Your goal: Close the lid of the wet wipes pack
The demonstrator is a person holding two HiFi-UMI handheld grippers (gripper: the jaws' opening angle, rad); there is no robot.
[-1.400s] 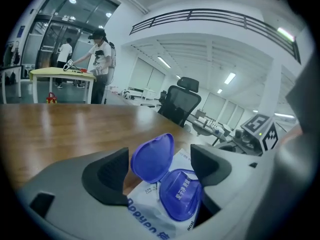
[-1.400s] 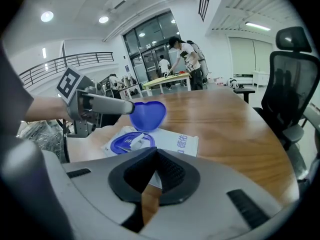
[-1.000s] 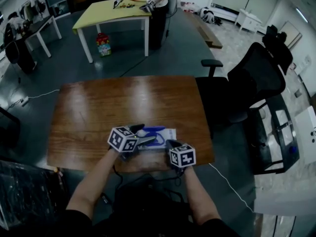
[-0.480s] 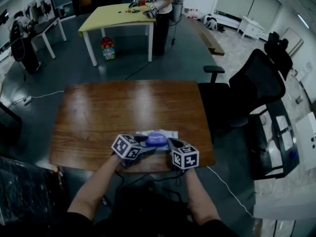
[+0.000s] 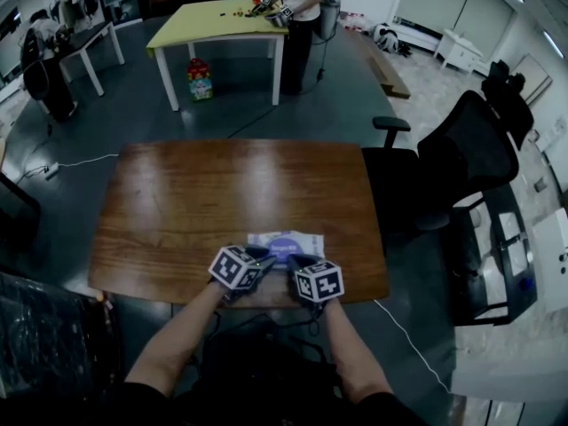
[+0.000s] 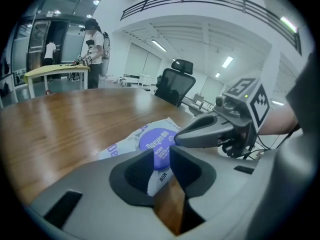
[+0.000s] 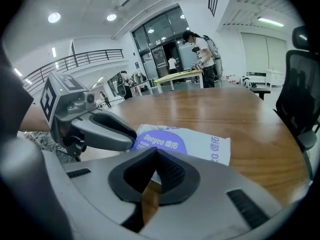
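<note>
The white wet wipes pack (image 5: 308, 239) lies near the front edge of the wooden table (image 5: 222, 193). Its round purple lid (image 5: 285, 248) lies flat on the pack. My left gripper (image 5: 266, 257) is at the pack's near left end. Its jaws are closing, still a narrow gap apart, and the lid (image 6: 159, 140) shows just beyond that gap with nothing pressed between the pads. My right gripper (image 5: 294, 263) is shut and empty, its tips just short of the lid (image 7: 160, 143). Both grippers sit close together, almost touching over the pack's near side.
A black office chair (image 5: 461, 162) stands off the table's right side. Far back is a yellow table (image 5: 222, 16) with a person (image 5: 306, 3) working at it. The table's front edge runs just under both my grippers.
The lid, raised and open one second ago, now lies flat on the pack. Both grippers have drawn together over it, and the left jaws have narrowed from wide open.
</note>
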